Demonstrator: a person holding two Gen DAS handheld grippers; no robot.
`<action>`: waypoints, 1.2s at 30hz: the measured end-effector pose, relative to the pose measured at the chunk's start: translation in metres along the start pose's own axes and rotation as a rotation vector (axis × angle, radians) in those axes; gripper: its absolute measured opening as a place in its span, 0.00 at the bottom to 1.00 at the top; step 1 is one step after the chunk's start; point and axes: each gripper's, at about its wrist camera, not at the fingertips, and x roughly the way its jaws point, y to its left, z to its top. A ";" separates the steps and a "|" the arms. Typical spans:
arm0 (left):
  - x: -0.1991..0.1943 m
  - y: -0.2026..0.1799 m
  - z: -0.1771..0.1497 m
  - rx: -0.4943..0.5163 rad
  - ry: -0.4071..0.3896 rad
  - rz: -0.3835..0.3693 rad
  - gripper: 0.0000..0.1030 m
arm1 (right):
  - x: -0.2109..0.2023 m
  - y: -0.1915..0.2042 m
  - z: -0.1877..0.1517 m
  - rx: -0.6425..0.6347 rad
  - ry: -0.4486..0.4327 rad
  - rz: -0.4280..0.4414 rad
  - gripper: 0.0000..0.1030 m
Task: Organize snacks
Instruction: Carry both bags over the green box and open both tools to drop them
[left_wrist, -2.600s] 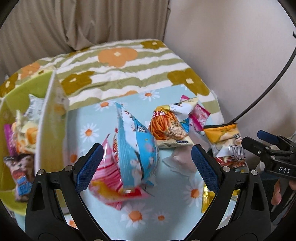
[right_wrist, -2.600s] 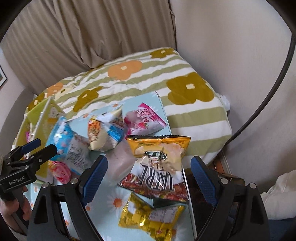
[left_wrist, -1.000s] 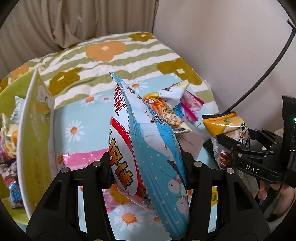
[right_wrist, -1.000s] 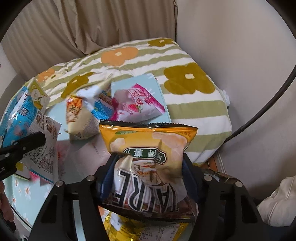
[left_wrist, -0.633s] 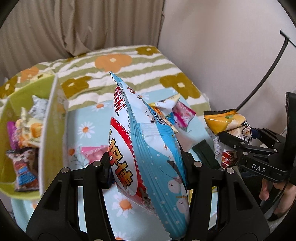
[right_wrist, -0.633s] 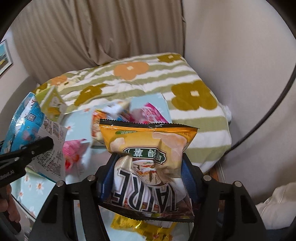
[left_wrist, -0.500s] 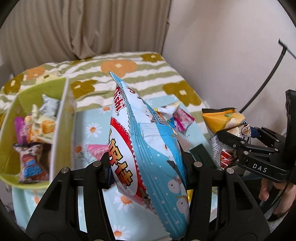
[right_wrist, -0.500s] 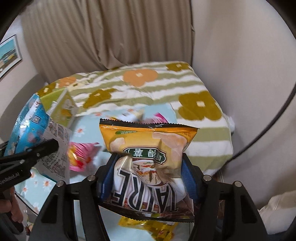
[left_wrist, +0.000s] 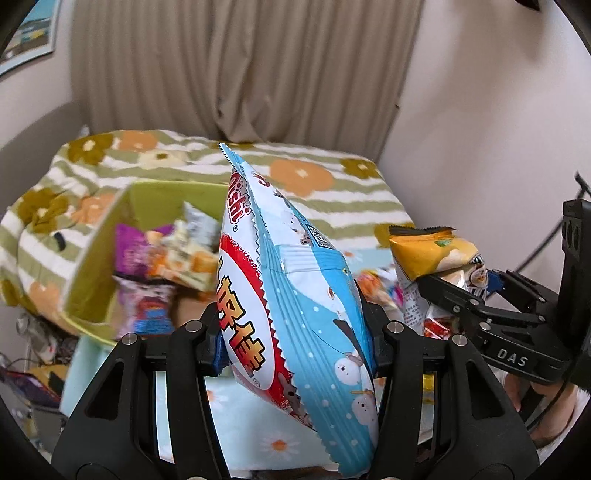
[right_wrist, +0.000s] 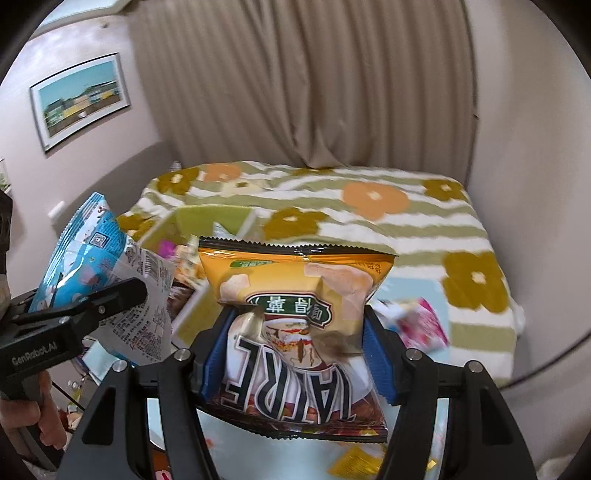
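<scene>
Box (left_wrist: 99, 236) of green card sits low to our left, already holding packets. We carry two puffy, light, slippery bags above it: left gripper (left_wrist: 291, 343) clamped on the blue bag (left_wrist: 314, 295), right gripper (right_wrist: 295, 354) clamped mid-body on the orange bag (right_wrist: 295, 280).

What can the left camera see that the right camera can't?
Only the left wrist view shows the red and white front of the blue snack bag clamped in the left gripper. Only the right wrist view shows the whole front of the orange snack bag in the right gripper, and a framed picture. Both show the green box, floral blanket and curtain.
</scene>
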 end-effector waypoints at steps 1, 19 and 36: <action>-0.002 0.012 0.005 -0.012 -0.005 0.010 0.48 | 0.002 0.008 0.004 -0.008 -0.004 0.013 0.59; 0.094 0.151 0.052 -0.015 0.190 -0.020 0.48 | 0.091 0.101 0.064 0.053 0.033 0.014 0.59; 0.121 0.199 0.029 0.005 0.271 -0.026 0.89 | 0.139 0.108 0.065 0.158 0.122 -0.069 0.59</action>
